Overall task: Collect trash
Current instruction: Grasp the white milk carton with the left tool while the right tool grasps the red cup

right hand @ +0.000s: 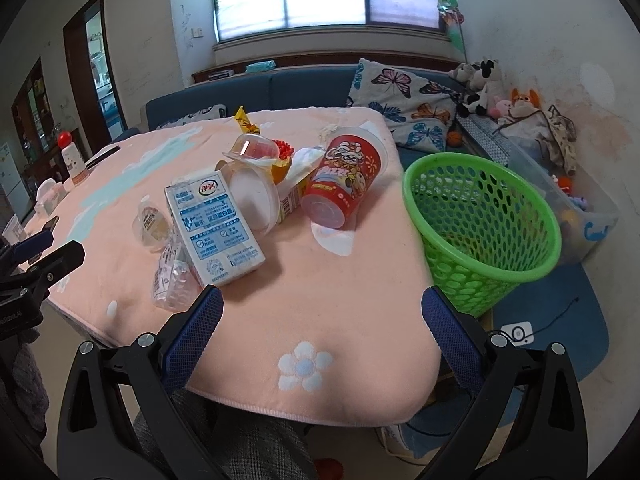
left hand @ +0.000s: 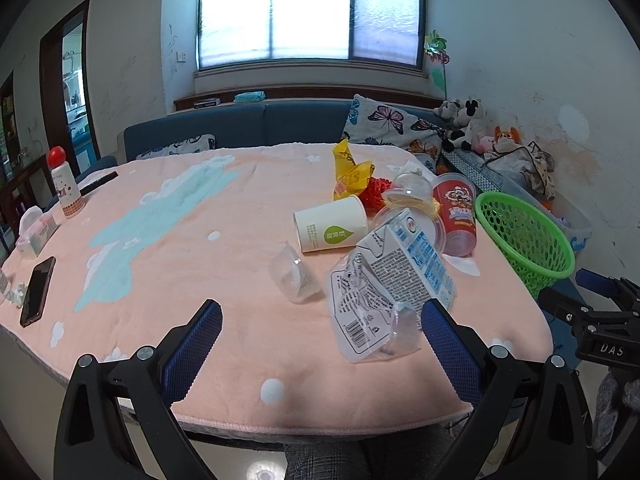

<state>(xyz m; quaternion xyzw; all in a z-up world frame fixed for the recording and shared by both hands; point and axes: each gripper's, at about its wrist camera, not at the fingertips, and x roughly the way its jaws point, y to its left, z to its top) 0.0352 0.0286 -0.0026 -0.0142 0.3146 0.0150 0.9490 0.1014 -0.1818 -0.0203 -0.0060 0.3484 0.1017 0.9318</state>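
Trash lies in a heap on the pink cloth: a blue-and-white milk carton (left hand: 408, 260) (right hand: 216, 228), a clear wrapper (left hand: 362, 320) (right hand: 172, 276), a white paper cup (left hand: 332, 224) on its side, a red snack cup (left hand: 456, 212) (right hand: 344, 176), clear plastic cups (left hand: 294, 276) (right hand: 252, 196) and a yellow wrapper (left hand: 348, 168). A green mesh basket (left hand: 524, 236) (right hand: 480, 224) stands off the table's right edge. My left gripper (left hand: 320, 320) is open near the front edge, the wrapper by its right finger. My right gripper (right hand: 320, 308) is open over bare cloth, in front of the carton.
On the left of the table are a phone (left hand: 38, 292), a tissue pack (left hand: 36, 232) and a white bottle with a red cap (left hand: 66, 184). A blue sofa with butterfly cushions (right hand: 404, 96) and soft toys (left hand: 464, 120) lies behind. A clear bin (right hand: 576, 200) sits right of the basket.
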